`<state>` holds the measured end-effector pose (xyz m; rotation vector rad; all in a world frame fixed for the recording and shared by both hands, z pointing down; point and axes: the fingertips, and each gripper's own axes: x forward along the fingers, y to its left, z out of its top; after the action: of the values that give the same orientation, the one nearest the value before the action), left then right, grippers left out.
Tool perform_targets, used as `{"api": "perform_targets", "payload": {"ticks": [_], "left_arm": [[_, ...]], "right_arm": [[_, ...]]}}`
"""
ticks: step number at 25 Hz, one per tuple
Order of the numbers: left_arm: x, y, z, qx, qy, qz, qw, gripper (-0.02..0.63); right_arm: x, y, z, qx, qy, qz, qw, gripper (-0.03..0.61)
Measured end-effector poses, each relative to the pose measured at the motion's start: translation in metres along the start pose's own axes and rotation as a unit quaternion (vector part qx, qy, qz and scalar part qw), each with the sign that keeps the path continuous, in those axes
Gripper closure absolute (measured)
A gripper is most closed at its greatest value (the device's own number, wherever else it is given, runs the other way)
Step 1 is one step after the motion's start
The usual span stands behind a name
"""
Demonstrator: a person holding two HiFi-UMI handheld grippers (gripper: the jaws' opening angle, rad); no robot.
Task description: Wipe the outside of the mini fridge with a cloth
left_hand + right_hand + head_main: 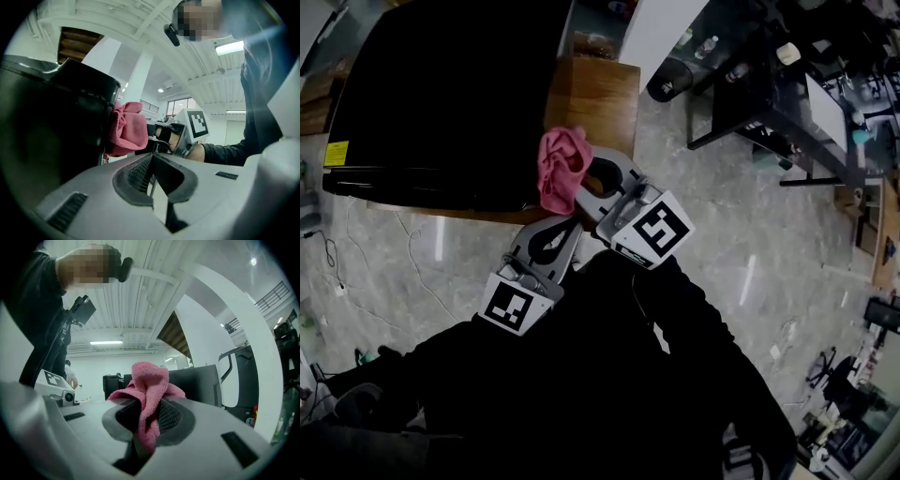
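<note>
A: Entry one. Where does the mini fridge (441,94) stand?

B: Upper left in the head view, black, seen from above. It rests on a wooden stand (600,94), whose top shows bare to the fridge's right. A grey marbled floor (741,216) lies around the stand.

A: And the cloth (561,169)?

B: It is pink and bunched, at the fridge's near right corner. In the left gripper view it lies against the rounded black edge of the fridge and contact looks made. The head view alone does not settle it.

A: State of the right gripper (584,180)?

B: Its jaws pinch the cloth. In the right gripper view a fold runs down between the two ribbed pads, and the rest of the cloth bulges above the tips.

A: The left gripper (565,230)?

B: Its jaws are pressed together with nothing between them, as its own view shows. It sits just beside the right gripper, nearer the person's body. Its tips point toward the cloth but stay apart from it and short of the fridge.

A: Anything on the operator?

B: The dark sleeves (675,309) run from both grippers back to the bottom of the head view.
</note>
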<state>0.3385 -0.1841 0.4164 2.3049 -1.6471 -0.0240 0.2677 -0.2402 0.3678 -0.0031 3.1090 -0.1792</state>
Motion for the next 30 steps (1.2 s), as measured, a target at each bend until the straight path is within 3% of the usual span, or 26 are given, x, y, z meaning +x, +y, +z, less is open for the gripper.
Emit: {"api": "perform_targets", "payload": {"ticks": [7, 11, 13, 18, 30], "left_arm": [[0.022, 0.004, 0.014, 0.008, -0.043, 0.112, 0.9927, 0.609], [0.035, 0.003, 0.04, 0.004, -0.127, 0.171, 0.977, 0.609], [0.044, 0.006, 0.048, 0.014, -0.146, 0.201, 0.9685, 0.609], [0.054, 0.025, 0.041, 0.053, -0.114, 0.259, 0.9575, 0.609], [0.064, 0.032, 0.055, 0.082, -0.111, 0.309, 0.941, 0.609]], "right_arm": [[0.0, -0.037, -0.005, 0.026, -0.025, 0.036, 0.999, 0.519], [0.011, -0.061, -0.009, 0.018, -0.046, 0.04, 0.998, 0.52], [0.014, -0.075, -0.01, 0.009, -0.063, 0.031, 0.997, 0.52], [0.029, -0.115, -0.013, 0.027, -0.096, -0.014, 0.995, 0.52], [0.073, -0.235, -0.01, 0.003, -0.079, -0.09, 0.993, 0.523]]}}
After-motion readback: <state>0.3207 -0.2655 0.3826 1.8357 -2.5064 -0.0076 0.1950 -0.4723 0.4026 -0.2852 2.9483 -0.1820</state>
